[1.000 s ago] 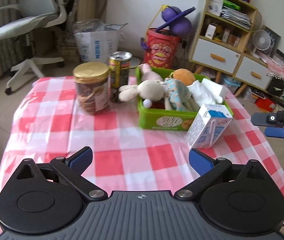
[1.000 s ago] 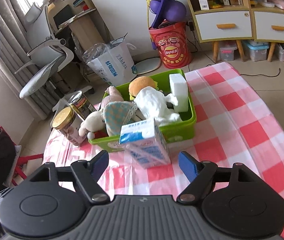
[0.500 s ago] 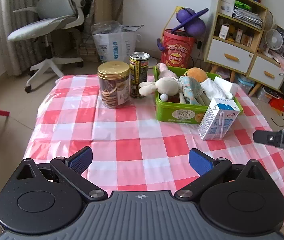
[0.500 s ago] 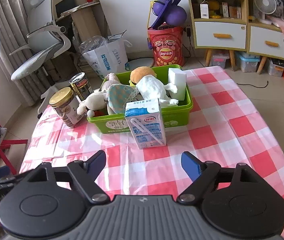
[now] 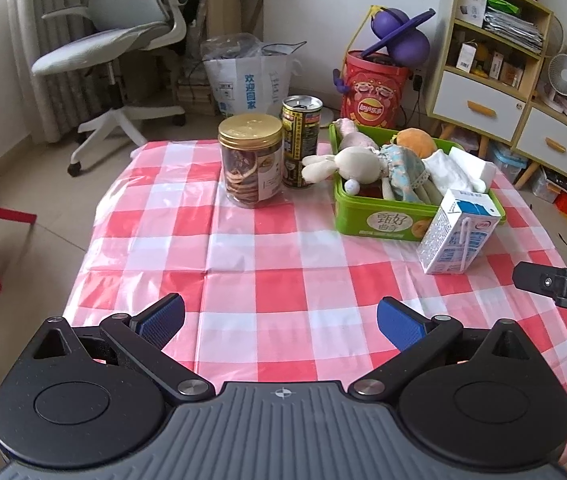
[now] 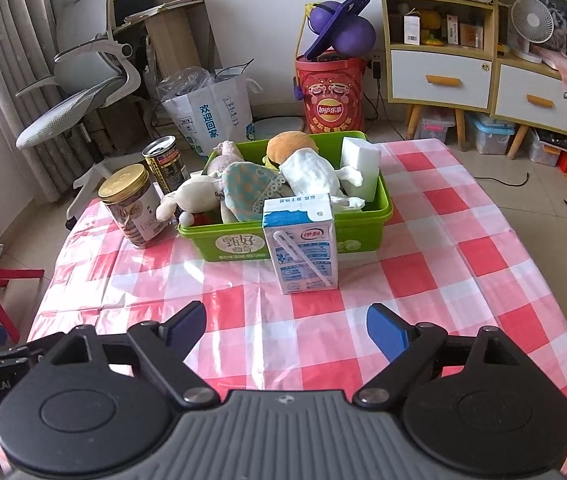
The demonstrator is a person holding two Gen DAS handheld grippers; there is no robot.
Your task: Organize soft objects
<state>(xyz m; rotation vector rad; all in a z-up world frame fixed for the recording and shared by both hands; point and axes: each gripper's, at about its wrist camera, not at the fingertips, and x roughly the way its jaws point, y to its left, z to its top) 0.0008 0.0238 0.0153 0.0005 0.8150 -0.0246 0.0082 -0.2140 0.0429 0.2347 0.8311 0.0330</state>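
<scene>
A green basket (image 5: 379, 222) (image 6: 243, 240) stands on the red-checked table and holds the soft things: a white plush rabbit (image 5: 347, 164) (image 6: 191, 196) hanging over its left rim, a blue-patterned cloth doll (image 6: 249, 186), a plush burger (image 6: 289, 146), a white cloth (image 6: 313, 170) and a white sponge block (image 6: 359, 162). My left gripper (image 5: 281, 316) is open and empty over the table's near edge. My right gripper (image 6: 285, 320) is open and empty, short of the milk carton.
A milk carton (image 5: 457, 236) (image 6: 301, 240) stands in front of the basket. A gold-lidded jar (image 5: 251, 160) and a dark can (image 5: 300, 142) stand left of the basket. An office chair (image 5: 123, 40), a paper bag, a red drum and shelves stand behind the table.
Both grippers have pulled back and up from the basket, so more of the table shows. Both stay open. The objects have not moved.
</scene>
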